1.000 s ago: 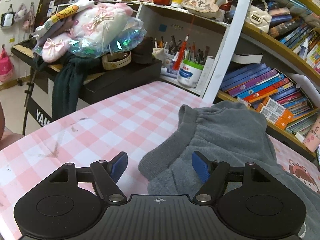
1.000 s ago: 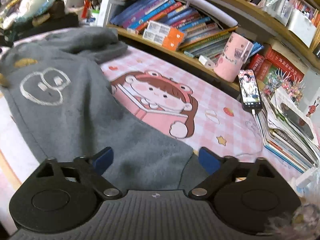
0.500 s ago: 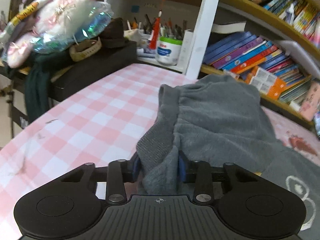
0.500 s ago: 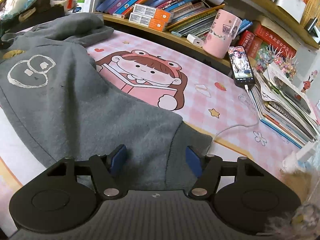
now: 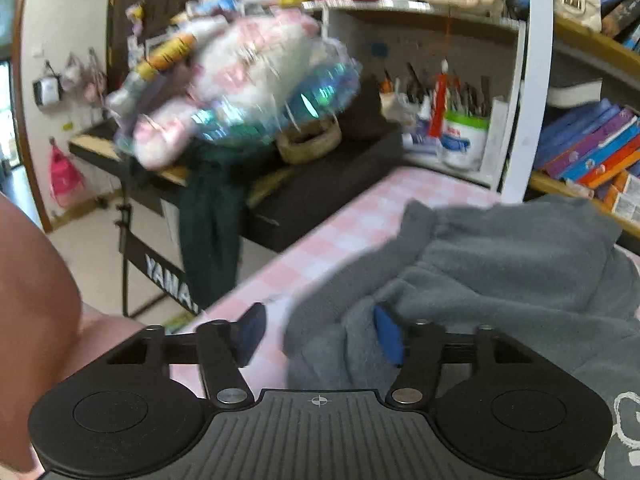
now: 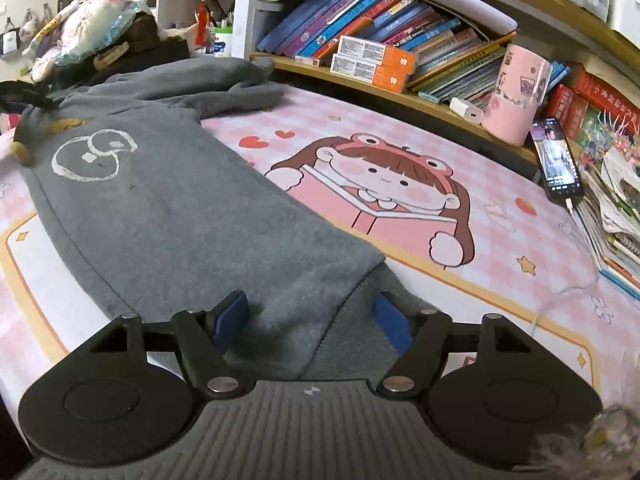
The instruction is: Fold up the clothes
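In the left wrist view we see our left claw [image 5: 318, 334] with its jaws partway apart and opening. A bunched cuff end of the grey garment [image 5: 500, 264] sits between the blue pads [image 5: 251, 332]; the right pad touches or is sunk into the fleece, the left pad stands clear of it over the pink checked desk [image 5: 320, 240]. The picture is blurred with motion, so we cannot say for sure whether the cloth is still pinched, but it looks released. The garment lies heaped on the desk toward the bookshelf [image 5: 592, 152].

In the right wrist view our right claw [image 6: 312, 320] is also partway apart and opening. The grey garment [image 6: 160, 200] lies stretched across the desk [image 6: 500, 264], and its ribbed hem end sits between the pads [image 6: 231, 314], which straddle the cloth without pressing it.
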